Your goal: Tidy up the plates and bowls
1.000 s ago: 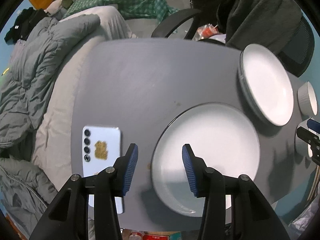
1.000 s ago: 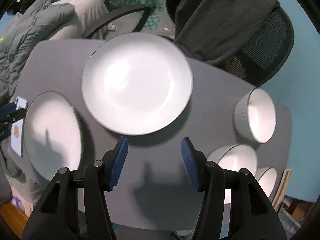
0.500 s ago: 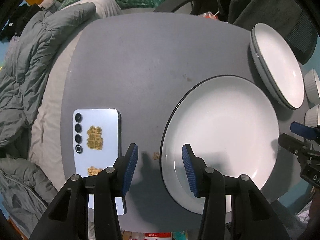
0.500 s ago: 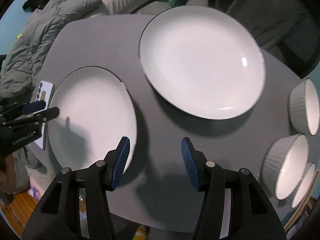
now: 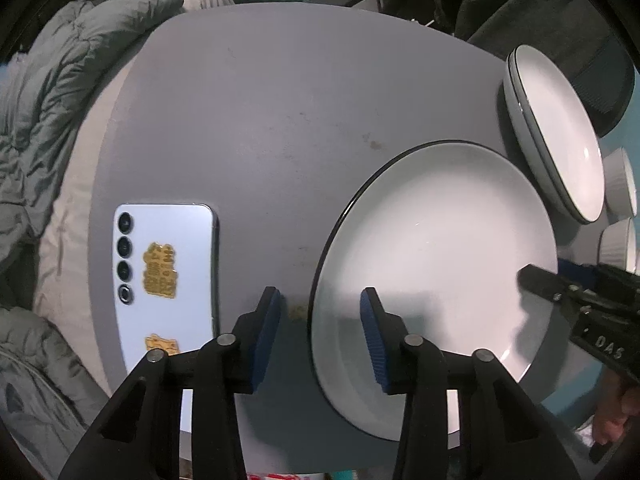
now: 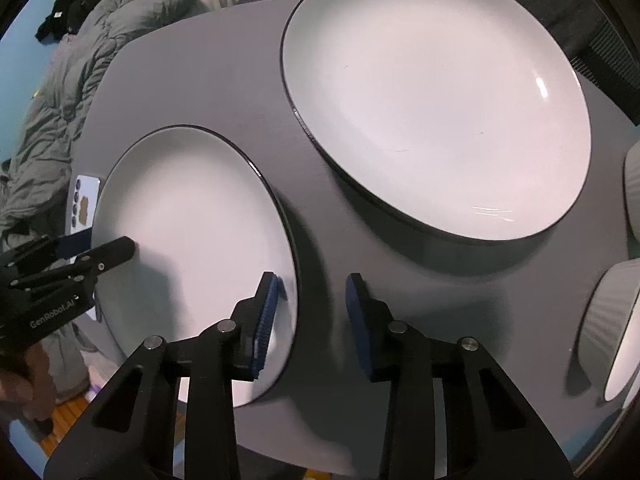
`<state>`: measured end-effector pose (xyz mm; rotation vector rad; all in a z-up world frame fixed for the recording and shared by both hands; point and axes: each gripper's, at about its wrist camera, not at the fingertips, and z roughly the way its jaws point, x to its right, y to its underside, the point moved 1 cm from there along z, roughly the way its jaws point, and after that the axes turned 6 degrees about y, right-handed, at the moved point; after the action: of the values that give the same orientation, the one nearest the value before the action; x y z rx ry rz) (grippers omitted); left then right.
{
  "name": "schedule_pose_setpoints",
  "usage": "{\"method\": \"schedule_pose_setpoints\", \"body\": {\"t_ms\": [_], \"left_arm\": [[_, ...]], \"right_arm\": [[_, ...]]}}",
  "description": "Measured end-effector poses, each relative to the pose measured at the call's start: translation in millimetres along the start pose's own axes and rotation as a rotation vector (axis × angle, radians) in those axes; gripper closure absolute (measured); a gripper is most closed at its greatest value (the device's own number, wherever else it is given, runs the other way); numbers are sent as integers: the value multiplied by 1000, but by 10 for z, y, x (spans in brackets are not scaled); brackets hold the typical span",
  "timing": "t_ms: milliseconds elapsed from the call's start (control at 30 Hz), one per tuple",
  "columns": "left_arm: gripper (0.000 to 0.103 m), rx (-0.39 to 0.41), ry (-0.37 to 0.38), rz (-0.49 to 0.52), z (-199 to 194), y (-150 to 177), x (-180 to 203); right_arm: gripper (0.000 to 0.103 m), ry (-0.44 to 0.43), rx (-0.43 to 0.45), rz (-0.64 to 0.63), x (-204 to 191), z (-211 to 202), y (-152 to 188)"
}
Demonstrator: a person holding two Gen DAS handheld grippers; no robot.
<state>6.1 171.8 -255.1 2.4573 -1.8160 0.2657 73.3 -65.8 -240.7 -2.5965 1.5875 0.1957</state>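
Jaws are standing spread on both: the left gripper (image 5: 320, 312) is straddling the near plate's (image 5: 436, 264) left rim. The right gripper (image 6: 311, 300) is straddling its right rim.

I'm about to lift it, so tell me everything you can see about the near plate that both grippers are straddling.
The near plate is round and shallow, glossy white inside with a thin dark rim, ceramic by its look. It lies flat and empty on the grey table, overhanging the near edge. The left gripper and right gripper, both open, each straddle its rim from opposite sides. A phone lies beside it, apart.

A phone (image 5: 166, 276) lies face down on the grey table (image 5: 280, 120).
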Motion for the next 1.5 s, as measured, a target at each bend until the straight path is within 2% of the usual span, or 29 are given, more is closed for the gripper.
{"method": "schedule_pose_setpoints", "body": {"t_ms": [67,133,167,333,600,900,1200,1367,1433,1500], "left_arm": [[77,-8,31,0,-4,-3,18],[79,-13,26,4,-5,-3,39],[79,-8,14,7,-11,5,54],[79,-13,0,-4,-10,62,138],[81,-28,-7,40,13,386,506],[81,-55,42,90,84,567,995],[81,-63,67,159,92,588,1448],[81,-71,51,177,84,678,1409],[81,-83,51,170,109,583,1452],[82,-84,55,164,81,582,1312]], "right_arm": [[76,-5,2,-12,-36,11,11],[82,-9,6,-28,-83,14,12],[89,-16,6,-34,-102,18,9],[88,17,17,-53,-160,11,27],[89,57,-8,-45,-4,-9,178],[89,90,-20,13,422,-87,534],[91,95,-12,126,849,-157,652],[92,90,-3,151,900,-179,638],[92,67,9,157,961,-206,689],[93,52,15,160,951,-204,691]]}}
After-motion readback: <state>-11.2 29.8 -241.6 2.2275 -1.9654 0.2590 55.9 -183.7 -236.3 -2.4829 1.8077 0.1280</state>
